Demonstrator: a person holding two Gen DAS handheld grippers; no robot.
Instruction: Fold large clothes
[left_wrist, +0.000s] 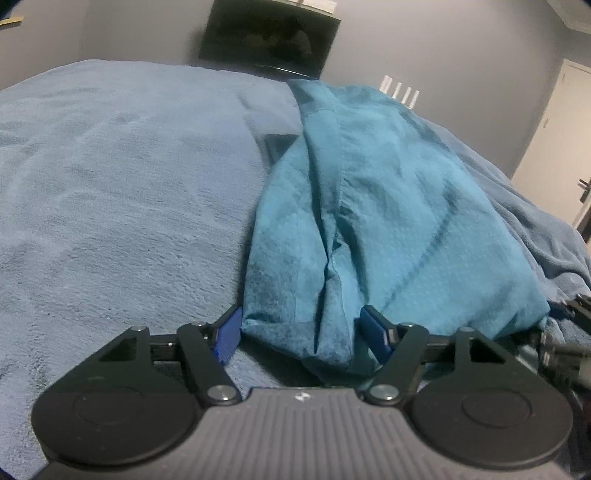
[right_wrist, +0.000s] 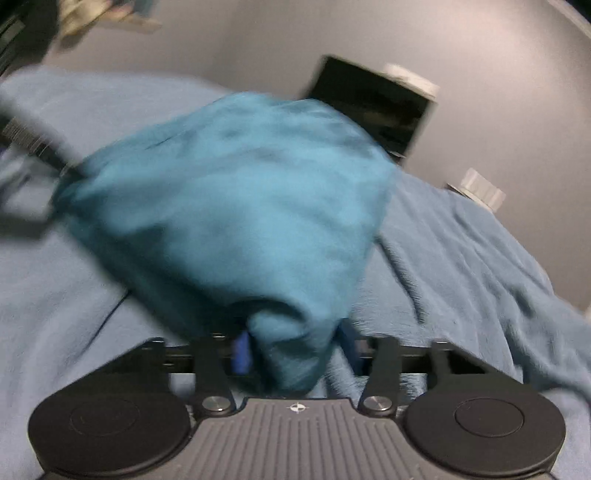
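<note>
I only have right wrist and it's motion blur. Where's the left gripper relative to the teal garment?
Observer: The left gripper is at the near hem of the teal garment. Its jaws stand apart with the hem between the blue pads. I can't tell whether they pinch it.
Operator: Anything on the bed near the cloth that I should avoid?
Observer: Yes. A dark flat object lies on the blue blanket at the garment's far left edge, and the cloth hides part of it. I can't tell what it is.
</note>
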